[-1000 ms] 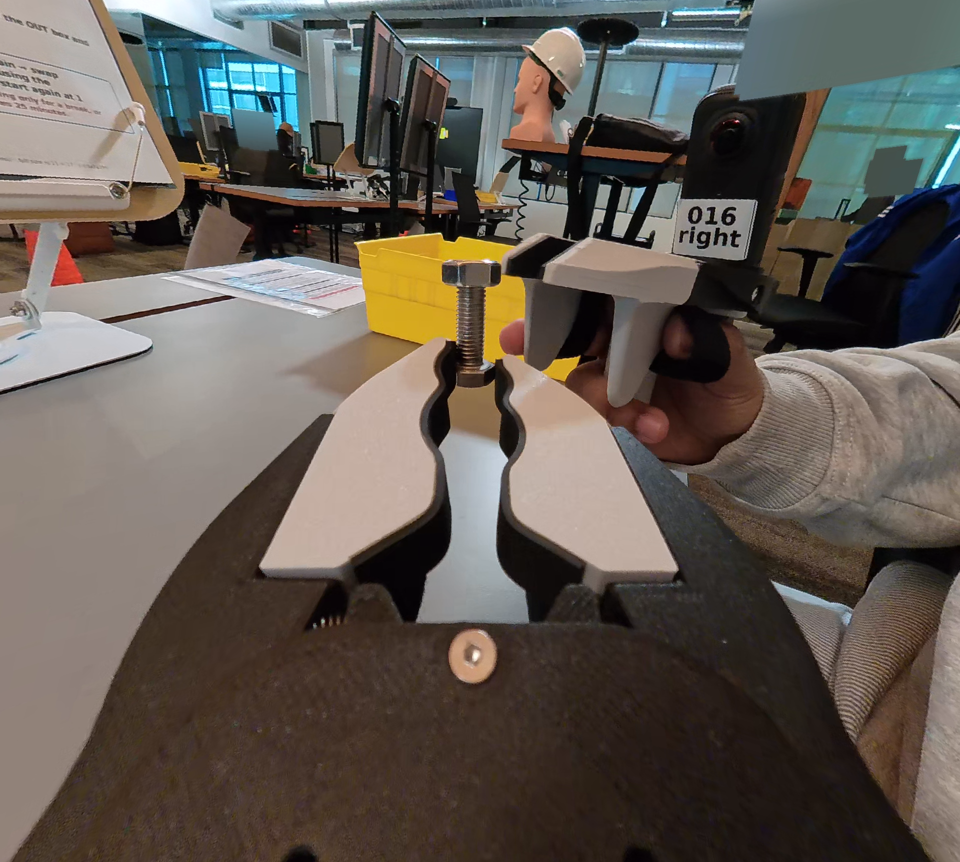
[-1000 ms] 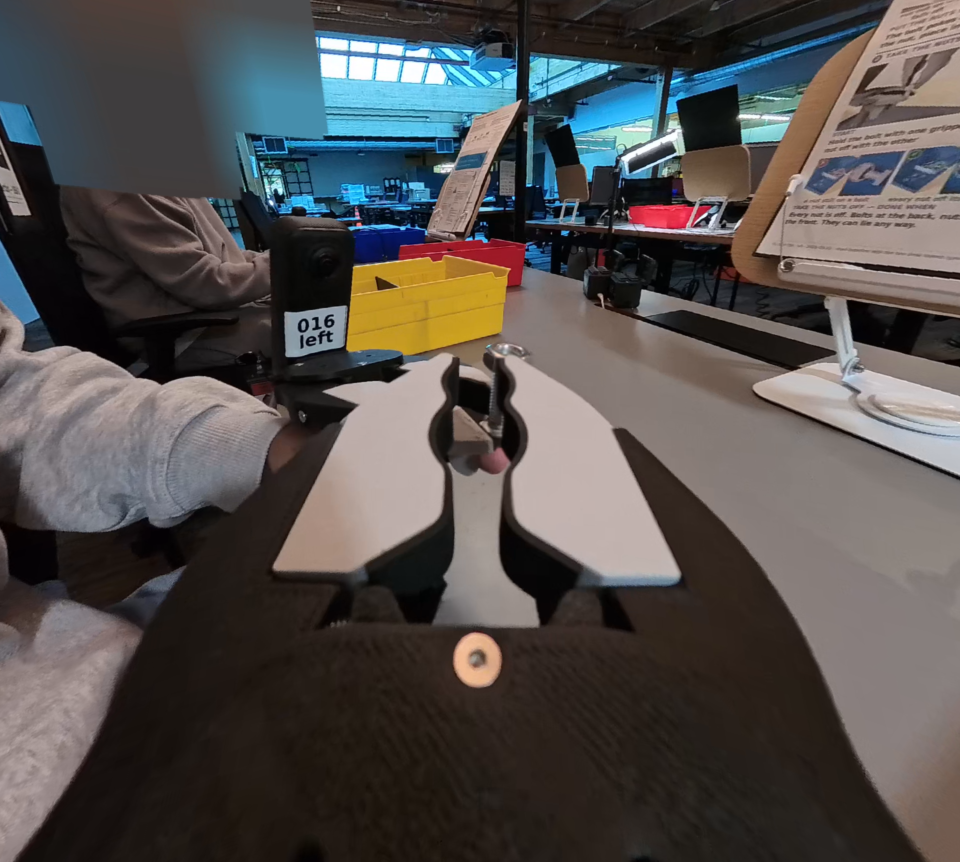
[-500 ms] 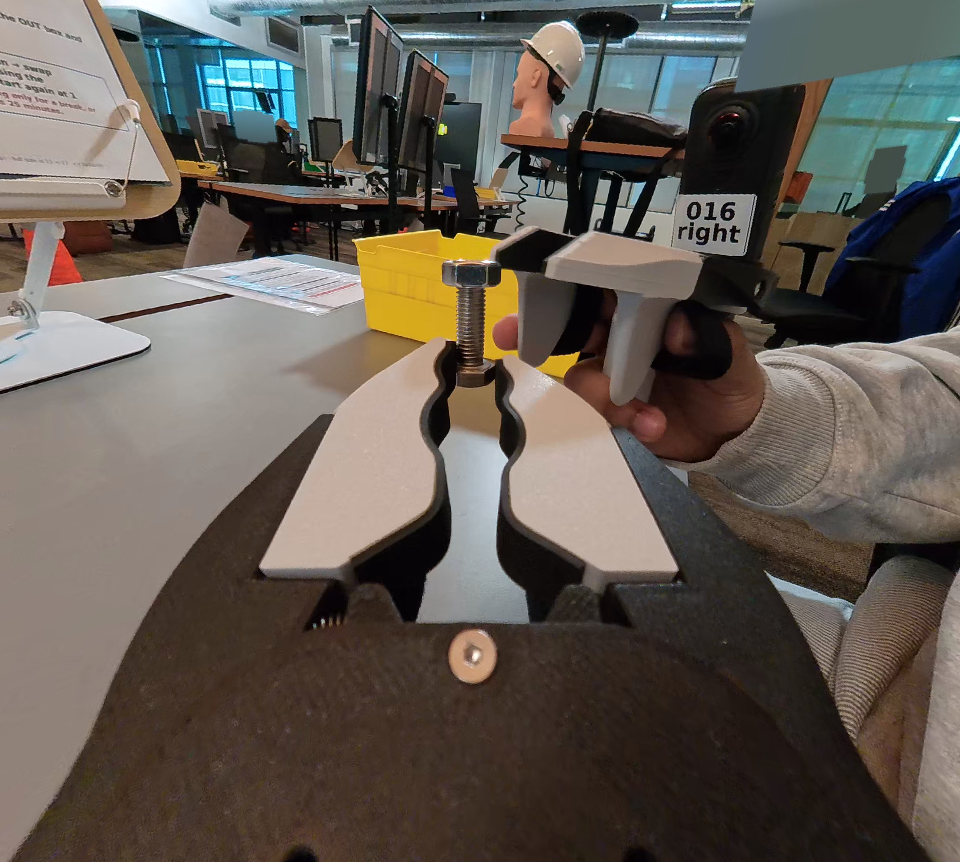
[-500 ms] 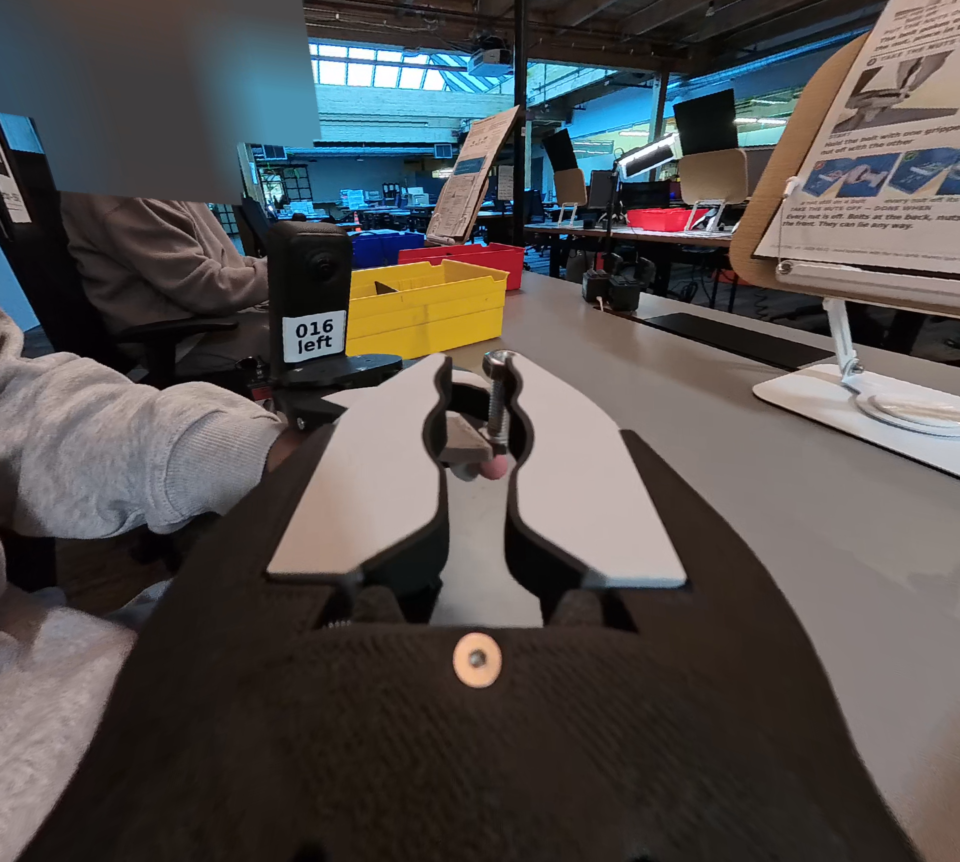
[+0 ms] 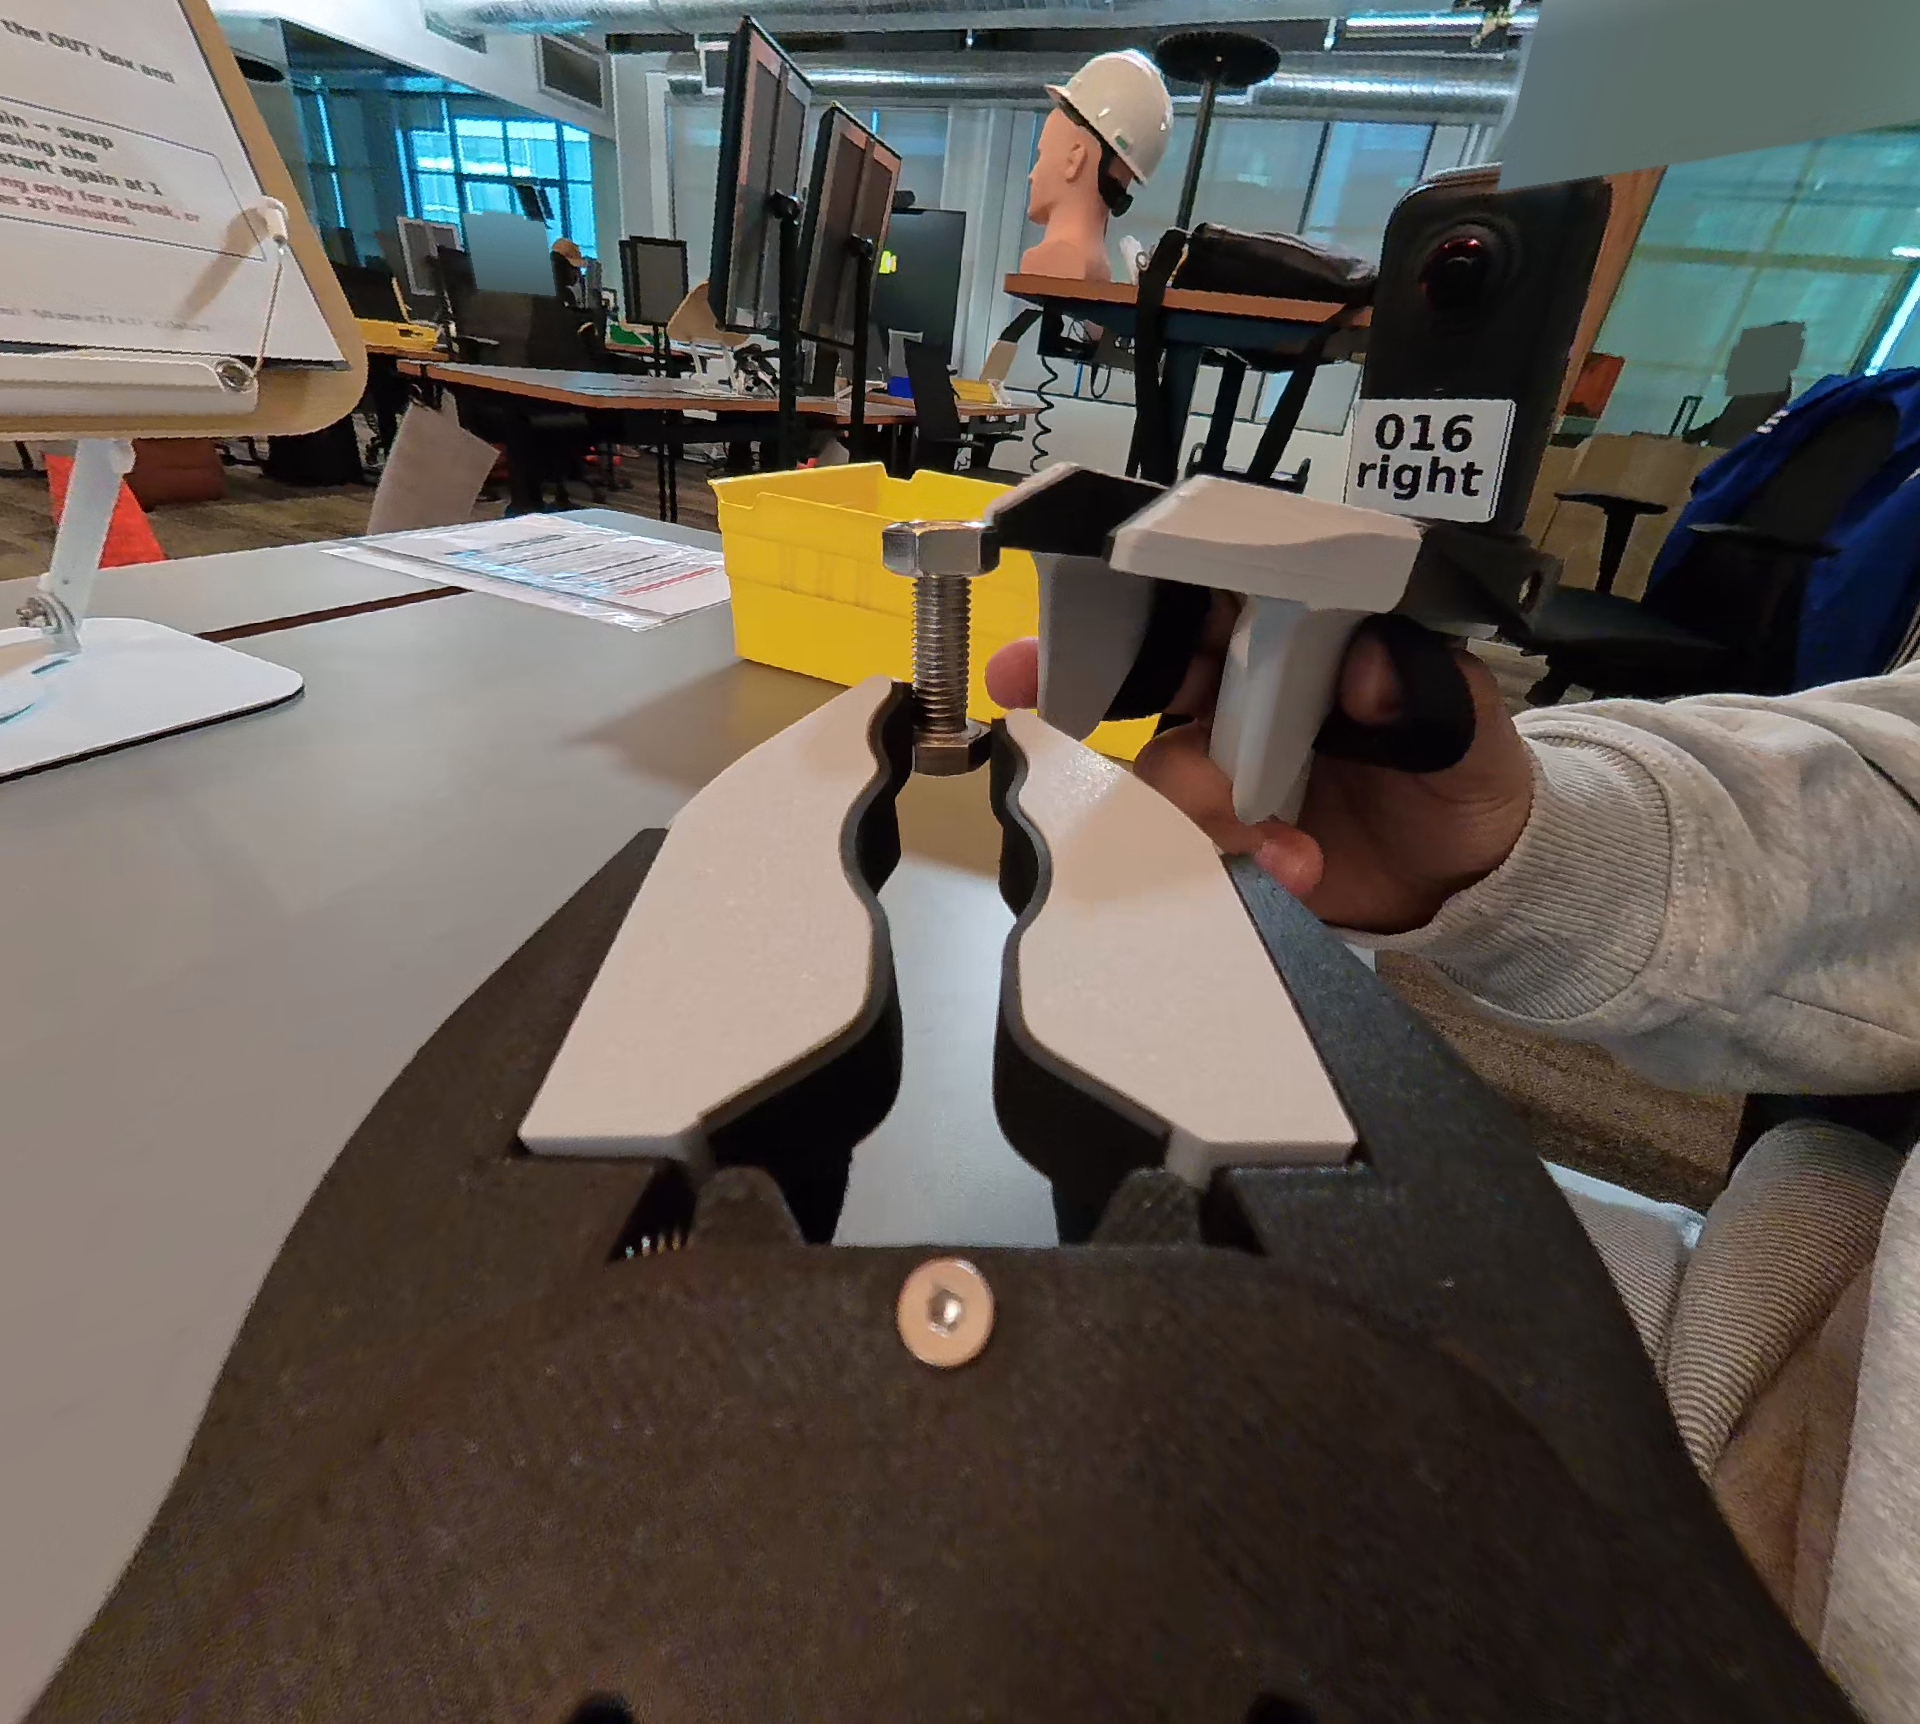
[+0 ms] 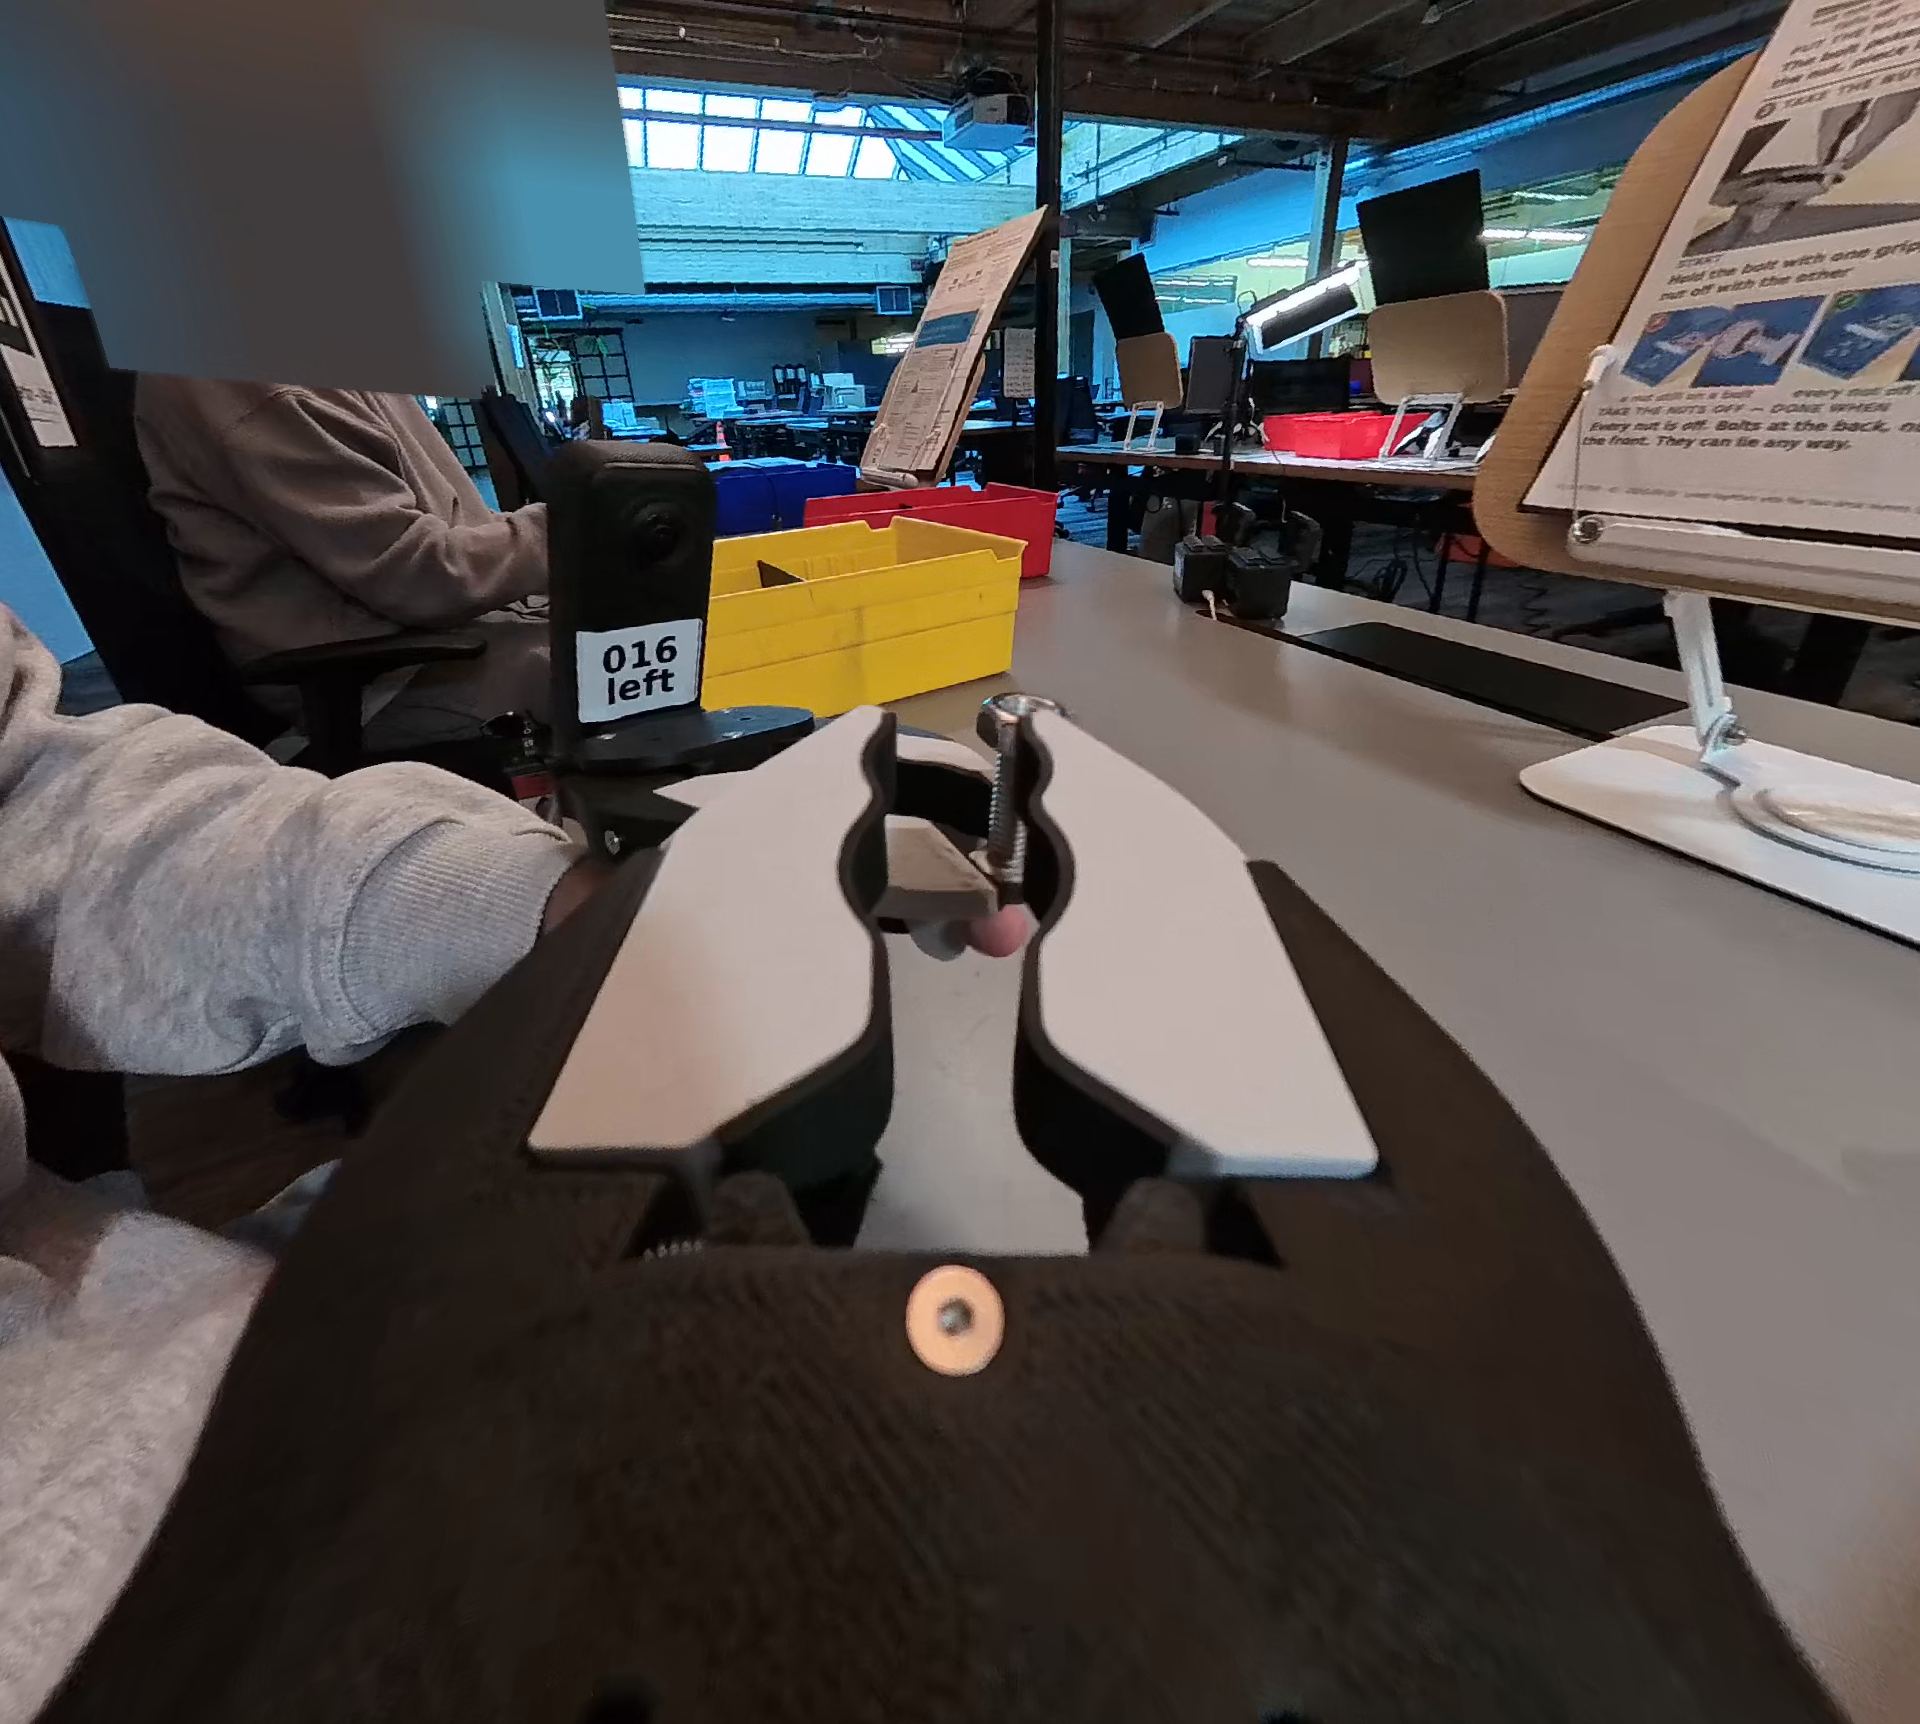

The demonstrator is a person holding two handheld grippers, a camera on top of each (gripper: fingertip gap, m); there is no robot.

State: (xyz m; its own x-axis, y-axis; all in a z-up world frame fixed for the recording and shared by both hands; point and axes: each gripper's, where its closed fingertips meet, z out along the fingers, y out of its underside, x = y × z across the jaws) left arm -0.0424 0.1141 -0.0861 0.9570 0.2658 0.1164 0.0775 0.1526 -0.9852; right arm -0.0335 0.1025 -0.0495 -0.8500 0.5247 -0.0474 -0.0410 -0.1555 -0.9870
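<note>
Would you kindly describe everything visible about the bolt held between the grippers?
The bolt is silvery metal with a hex head on top, a threaded shank and a nut at its lower end. It stands upright above the grey table. The left gripper clamps the nut; the right gripper reaches its head.

Steel hex bolt (image 5: 940, 625) standing straight up, head on top, threads all the way down the shank. There's a nut (image 5: 943, 753) on its bottom end, and that nut is pinched between the left gripper (image 5: 943, 739) tips. The right gripper (image 6: 1013, 744) sits at the bolt's head, one fingertip touching the hex; can't tell if it's gripping.
</note>
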